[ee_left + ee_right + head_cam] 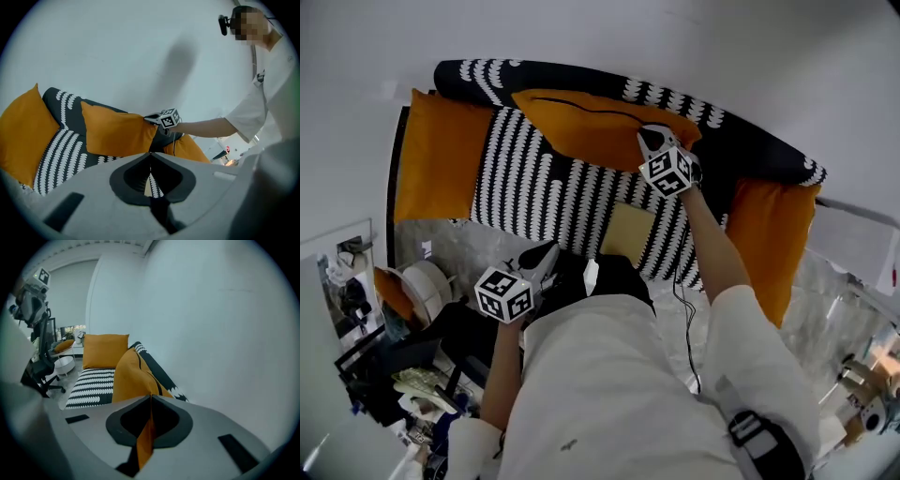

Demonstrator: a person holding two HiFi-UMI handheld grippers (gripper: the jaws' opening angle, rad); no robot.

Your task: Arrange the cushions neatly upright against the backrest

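My right tongs (151, 399) pinch the middle orange cushion (581, 127) — left tongs (150, 158) pressed together, empty — so I want it leaning squarely against the backrest (759, 150).

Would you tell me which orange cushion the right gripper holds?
The middle cushion, corner pinched in the right gripper; left cushion and right cushion lie untouched.
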